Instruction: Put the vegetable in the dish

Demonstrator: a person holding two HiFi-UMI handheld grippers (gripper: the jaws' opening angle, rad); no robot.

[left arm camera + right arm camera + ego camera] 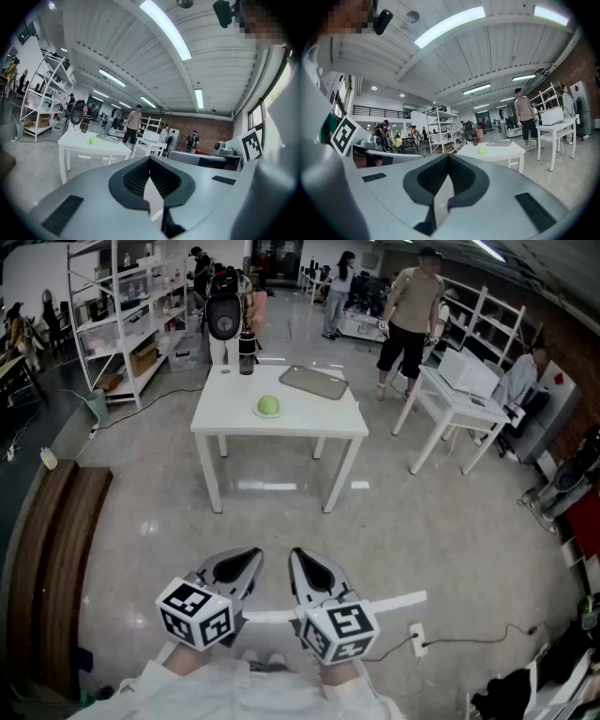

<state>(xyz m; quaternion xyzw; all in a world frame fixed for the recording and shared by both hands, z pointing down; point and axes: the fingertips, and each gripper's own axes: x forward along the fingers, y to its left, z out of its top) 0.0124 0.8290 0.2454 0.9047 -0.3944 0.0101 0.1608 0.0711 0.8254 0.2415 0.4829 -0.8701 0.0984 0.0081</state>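
In the head view we hold our left gripper (246, 559) and right gripper (302, 557) low, well apart from the white table (309, 420). The green vegetable (268, 406) lies there near a grey tray (314, 382). In each gripper view our jaws meet on nothing.

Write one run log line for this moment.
phase: away from table | left gripper: shut, empty | right gripper: shut, empty | green vegetable: on white table, apart from tray
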